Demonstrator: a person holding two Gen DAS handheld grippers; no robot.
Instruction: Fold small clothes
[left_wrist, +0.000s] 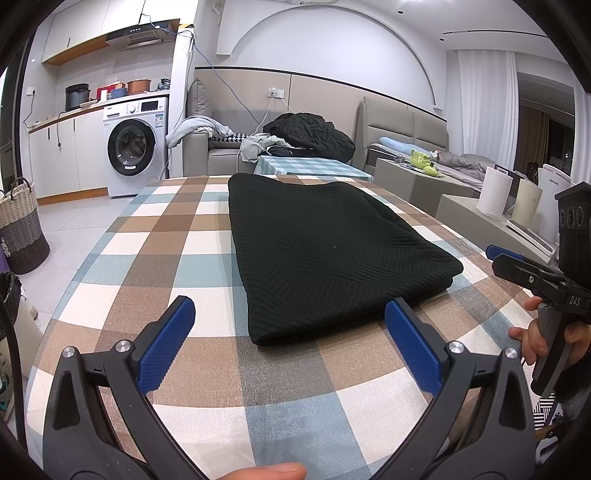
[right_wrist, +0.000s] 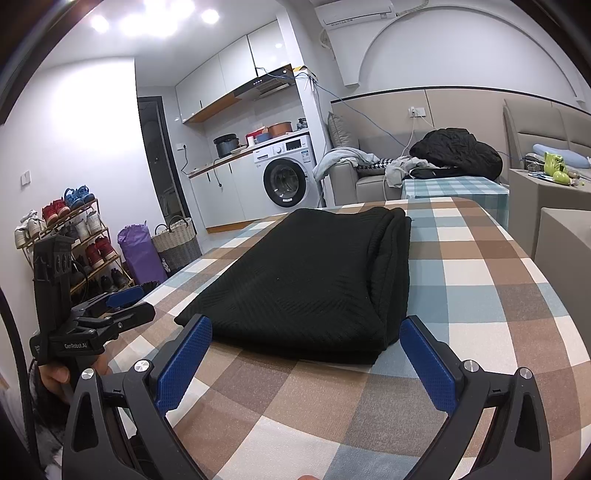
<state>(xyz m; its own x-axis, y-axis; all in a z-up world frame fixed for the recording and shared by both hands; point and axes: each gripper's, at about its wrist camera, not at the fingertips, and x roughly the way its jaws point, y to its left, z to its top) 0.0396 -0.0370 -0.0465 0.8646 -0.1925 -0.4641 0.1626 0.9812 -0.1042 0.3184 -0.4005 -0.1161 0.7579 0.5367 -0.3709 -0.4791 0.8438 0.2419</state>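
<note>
In the left wrist view, a black ribbed knit garment (left_wrist: 325, 251) is seen lying flat on the checked brown, blue and white tablecloth (left_wrist: 177, 236). The garment is already folded into a long, tidy shape with layers stacked at its near end. The left gripper (left_wrist: 290, 345) is held low over the cloth, just in front of that near end. Its blue pads are spread wide apart and nothing is held between them. The right gripper (left_wrist: 496, 253) is seen at the right edge, beside the garment; its fingers look nearly together there.

In the right wrist view, the same garment is seen from the other side, with its thick folded edge on the right. The right gripper (right_wrist: 306, 356) is placed just before the near end, and its pads are wide apart and empty. The left gripper (right_wrist: 129, 302) is seen at the left, off the garment.

The step in hand looks like getting ready for one more fold. Next, the near end would likely need to be pinched by both grippers, lifted, and laid over toward the far end.
</note>
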